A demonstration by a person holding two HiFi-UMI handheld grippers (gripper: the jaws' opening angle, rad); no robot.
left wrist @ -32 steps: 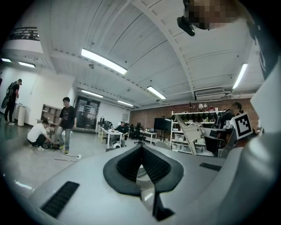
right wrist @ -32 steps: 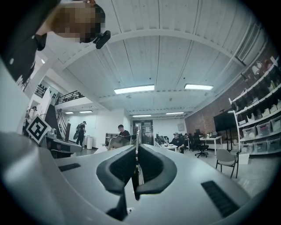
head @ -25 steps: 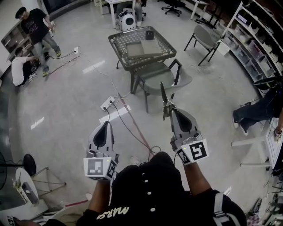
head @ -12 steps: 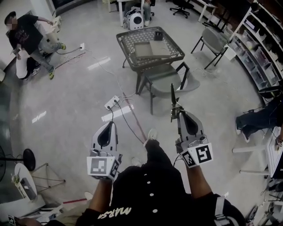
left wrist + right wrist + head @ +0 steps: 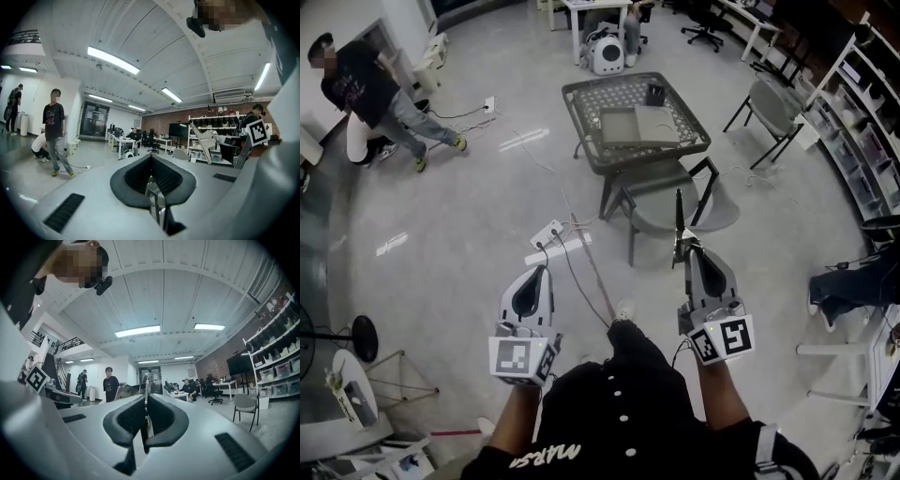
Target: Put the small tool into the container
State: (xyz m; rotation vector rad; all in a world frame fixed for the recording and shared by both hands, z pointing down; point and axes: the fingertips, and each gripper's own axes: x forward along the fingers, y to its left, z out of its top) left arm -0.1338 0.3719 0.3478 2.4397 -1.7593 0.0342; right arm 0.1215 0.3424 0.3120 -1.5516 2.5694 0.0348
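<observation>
Nearest, the left grey two-jaw gripper (image 5: 546,269) has its pads clenched together on nothing. The right grey gripper (image 5: 685,247) grasps one slim dark metal tool (image 5: 679,217) — its own view shows it pinched edge-on. Only the head view shows, well beyond, one dark mesh table (image 5: 581,98) bearing one small black container (image 5: 655,93) and two flat grey slabs (image 5: 619,125).

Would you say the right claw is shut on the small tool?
Shut: the right claw pinches the small tool, which juts forward.
</observation>
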